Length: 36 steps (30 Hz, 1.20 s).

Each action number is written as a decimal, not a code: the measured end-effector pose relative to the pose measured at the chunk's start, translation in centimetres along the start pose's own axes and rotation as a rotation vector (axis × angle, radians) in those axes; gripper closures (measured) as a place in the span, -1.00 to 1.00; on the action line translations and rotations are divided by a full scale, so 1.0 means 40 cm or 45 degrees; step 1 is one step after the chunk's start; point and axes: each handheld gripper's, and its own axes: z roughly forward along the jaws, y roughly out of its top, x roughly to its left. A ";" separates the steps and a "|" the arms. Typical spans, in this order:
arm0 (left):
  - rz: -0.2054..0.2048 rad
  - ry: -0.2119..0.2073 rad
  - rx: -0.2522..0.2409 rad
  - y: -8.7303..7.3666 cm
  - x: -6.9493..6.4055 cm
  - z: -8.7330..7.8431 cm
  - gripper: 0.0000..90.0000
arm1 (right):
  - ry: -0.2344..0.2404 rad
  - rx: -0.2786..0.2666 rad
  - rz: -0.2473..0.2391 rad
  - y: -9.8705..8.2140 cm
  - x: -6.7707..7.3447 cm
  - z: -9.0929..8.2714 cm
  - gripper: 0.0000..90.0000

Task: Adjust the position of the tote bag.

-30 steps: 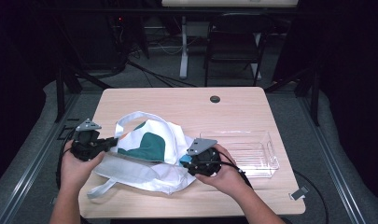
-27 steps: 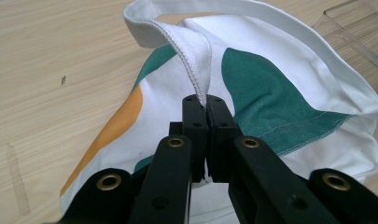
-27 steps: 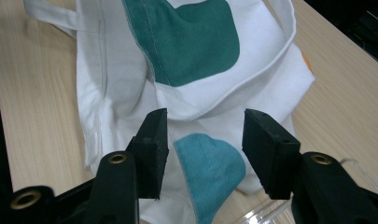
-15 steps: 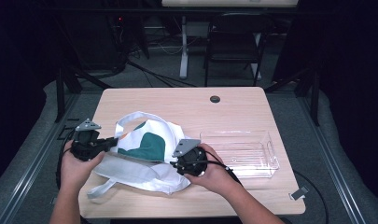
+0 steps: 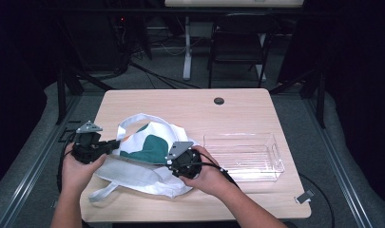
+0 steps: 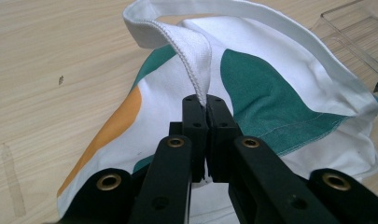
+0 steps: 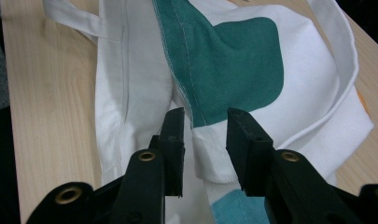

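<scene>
On the left side of the worktop (image 5: pixel 180 102), the left tongs (image 5: pixel 115 143) are clenched on the white strap (image 6: pixel 196 60) of a cloth bag (image 5: pixel 149 156). In the left gripper view the two black jaws stand tight together and the strap's stitched edge comes up from between them, folded over. The left hand (image 5: pixel 76 166) holds this tool at the worktop's left edge.

The bag lies flat in the front left half of the worktop. It is white with a dark green patch (image 7: pixel 228 65) and an orange patch (image 6: pixel 112 126), and a second strap (image 5: pixel 102 192) hangs toward the front edge.

The right tongs (image 7: pixel 205 140) sit at the right side of the bag, held by the right hand (image 5: pixel 206 175). Their jaws have just been closing. In the right gripper view a raised fold of the bag's hem (image 7: pixel 207 156) stands between them, but a gap is visible on both sides, so they are not yet grasping it.

To the right of the bag, just beside it, a clear plastic tray (image 5: pixel 275 164) stands on the worktop.
</scene>
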 end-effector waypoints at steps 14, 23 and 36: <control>-0.003 -0.001 -0.001 -0.001 -0.003 0.005 0.97 | 0.020 -0.003 -0.031 0.025 0.018 0.036 0.51; -0.009 -0.004 -0.003 -0.001 0.000 0.003 0.97 | 0.028 0.034 -0.059 0.034 0.024 0.066 0.59; -0.006 -0.008 -0.003 -0.001 0.000 0.004 0.97 | -0.028 0.082 -0.117 0.042 0.041 0.103 0.60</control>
